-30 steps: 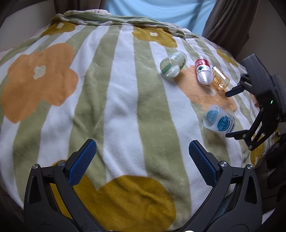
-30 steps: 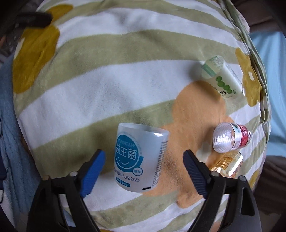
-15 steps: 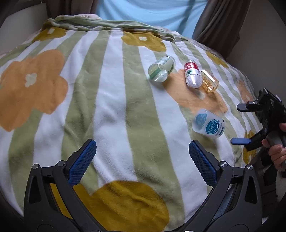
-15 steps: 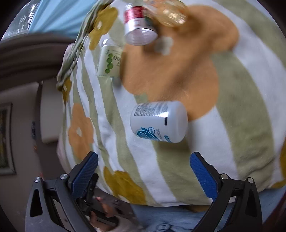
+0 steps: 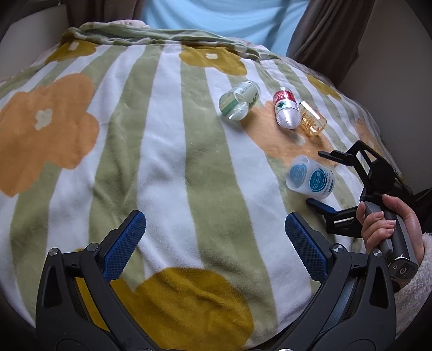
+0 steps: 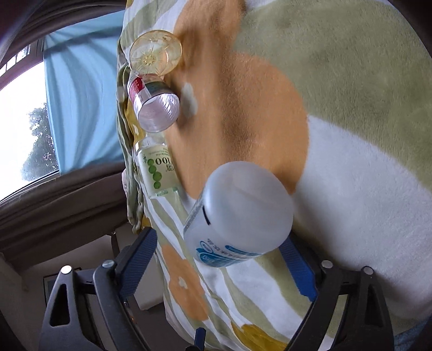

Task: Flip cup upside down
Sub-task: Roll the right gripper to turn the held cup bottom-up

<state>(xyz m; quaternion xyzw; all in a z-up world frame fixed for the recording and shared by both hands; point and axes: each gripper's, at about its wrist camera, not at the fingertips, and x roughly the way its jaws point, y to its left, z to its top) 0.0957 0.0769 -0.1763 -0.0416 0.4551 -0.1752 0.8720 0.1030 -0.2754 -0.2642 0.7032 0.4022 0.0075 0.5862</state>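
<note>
A frosted white cup with round blue labels lies on its side on the striped flower blanket, at the right. My right gripper, held by a hand, stands open with one finger on each side of the cup. In the right wrist view, which is rolled sideways, the cup's closed bottom faces me between the blue pads of the right gripper; the left pad is clear of it. My left gripper hangs open over the blanket's near part, holding nothing.
Beyond the white cup lie three more cups on their sides: a clear one with a green label, a clear one with a red label and an amber one. A blue curtain hangs behind. The blanket drops off at the right.
The right gripper has rolled onto its side and closed in on the white cup, so its fingers now straddle it. The cup has not moved. The left gripper has barely shifted.
</note>
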